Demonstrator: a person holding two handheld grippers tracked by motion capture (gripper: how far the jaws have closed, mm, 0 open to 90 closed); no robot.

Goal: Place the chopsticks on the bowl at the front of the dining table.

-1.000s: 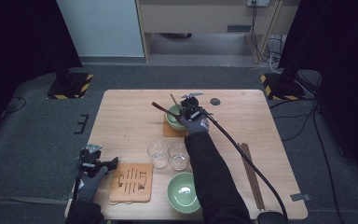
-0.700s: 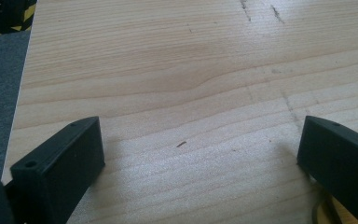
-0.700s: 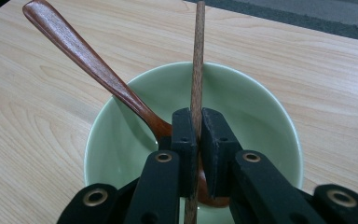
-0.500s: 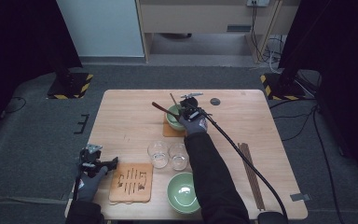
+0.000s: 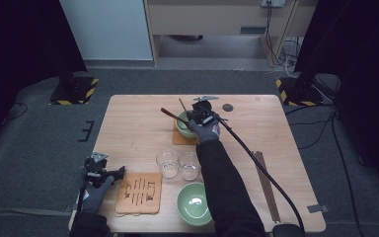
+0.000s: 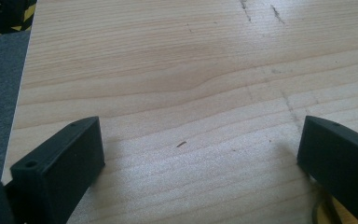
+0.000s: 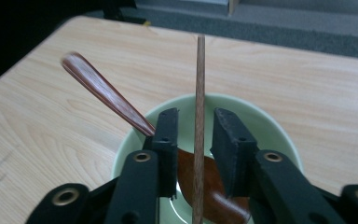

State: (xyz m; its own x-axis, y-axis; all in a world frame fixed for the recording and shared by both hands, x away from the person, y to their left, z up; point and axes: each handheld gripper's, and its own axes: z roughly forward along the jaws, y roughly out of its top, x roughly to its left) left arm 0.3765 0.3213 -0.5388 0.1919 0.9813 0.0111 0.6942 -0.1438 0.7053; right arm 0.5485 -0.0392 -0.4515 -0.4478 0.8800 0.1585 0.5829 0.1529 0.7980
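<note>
In the right gripper view, the right gripper [image 7: 198,140] has its two black jaws standing a little apart with a thin wooden chopstick [image 7: 199,116] upright in the gap between them. A narrow slit of daylight shows on each side of the stick, so the pads do not press on it; the jaws have just been opening and the stick is released. The chopstick runs from the bottom edge of that frame straight up past the jaw tips. Just under the jaws sits a pale green bowl [image 7: 270,126], and in it lies a dark red-brown wooden spoon [image 7: 107,95] whose handle leans out over the bowl's rim toward the upper left of the frame.

In the high view the right gripper [image 5: 201,114] hangs over this bowl [image 5: 182,126] in the upper middle of the table [image 5: 128,123], with the spoon handle [image 5: 170,113] and the chopstick [image 5: 182,104] poking out up and left. The bowl stands on a small brown coaster [image 5: 178,138].

In the left gripper view the left gripper [image 6: 200,154] has its jaws spread wide over bare wood with nothing between them. In the high view it [image 5: 98,170] rests at the lower left edge of the table, just beside a slotted wooden trivet [image 5: 139,192]. Two clear glasses [image 5: 168,162] stand near the middle, a second green bowl [image 5: 194,203] below them, and a pair of dark chopsticks [image 5: 266,185] lies at the lower right.
</note>
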